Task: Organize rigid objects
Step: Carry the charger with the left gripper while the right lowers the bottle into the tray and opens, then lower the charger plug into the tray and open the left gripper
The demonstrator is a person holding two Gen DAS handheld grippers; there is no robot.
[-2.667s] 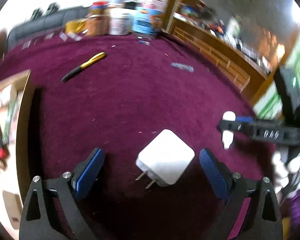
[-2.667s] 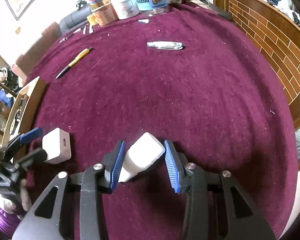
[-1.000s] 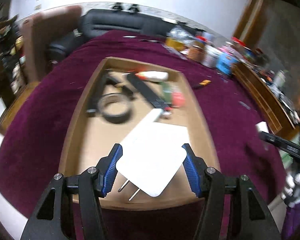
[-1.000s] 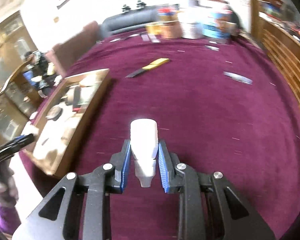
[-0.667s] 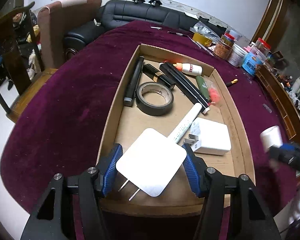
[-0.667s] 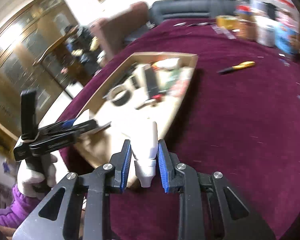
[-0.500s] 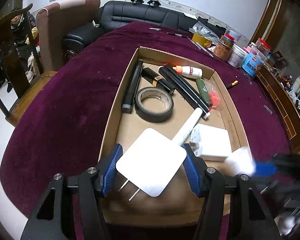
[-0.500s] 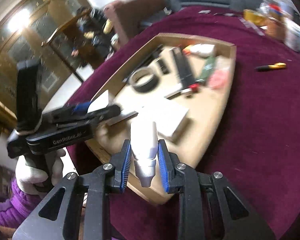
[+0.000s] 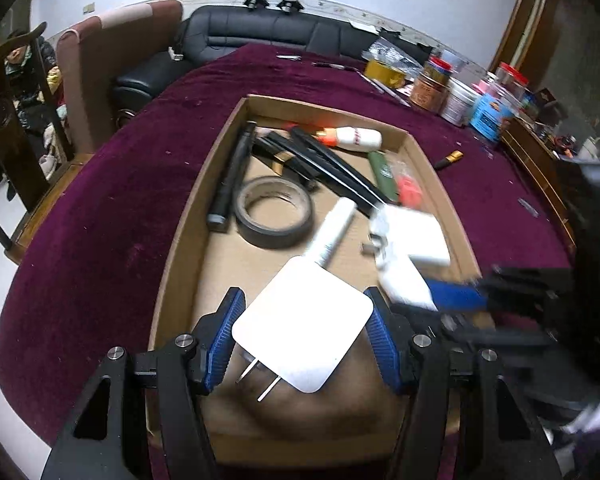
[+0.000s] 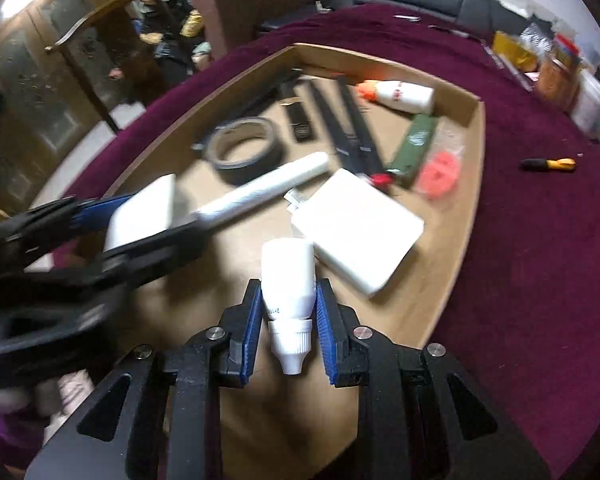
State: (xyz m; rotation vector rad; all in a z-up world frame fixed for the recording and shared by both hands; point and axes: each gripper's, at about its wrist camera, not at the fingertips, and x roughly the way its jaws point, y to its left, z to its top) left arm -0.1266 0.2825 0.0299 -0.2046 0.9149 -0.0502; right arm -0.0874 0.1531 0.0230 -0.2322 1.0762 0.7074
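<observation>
My left gripper (image 9: 303,328) is shut on a flat white plug adapter (image 9: 300,322), prongs toward me, held above the near end of the cardboard tray (image 9: 224,136). My right gripper (image 10: 287,322) is shut on a small white bottle (image 10: 287,280), cap toward me, held over the tray (image 10: 474,184). In the left wrist view the right gripper (image 9: 440,294) comes in from the right with the bottle (image 9: 404,286). In the right wrist view the left gripper (image 10: 140,216) and its adapter (image 10: 142,214) are at the left.
In the tray lie a tape roll (image 9: 274,218), a white charger block (image 9: 416,236), a white tube (image 9: 334,232), black sticks (image 9: 332,172), a glue bottle (image 9: 354,138) and a green item (image 9: 382,170). A yellow-handled tool (image 10: 548,165) lies on the purple cloth (image 9: 140,200). Jars (image 9: 456,100) stand at the far edge.
Both grippers picked their objects off the purple cloth and carried them left to the tray. In the last half second the right gripper moved in over the tray beside the left one.
</observation>
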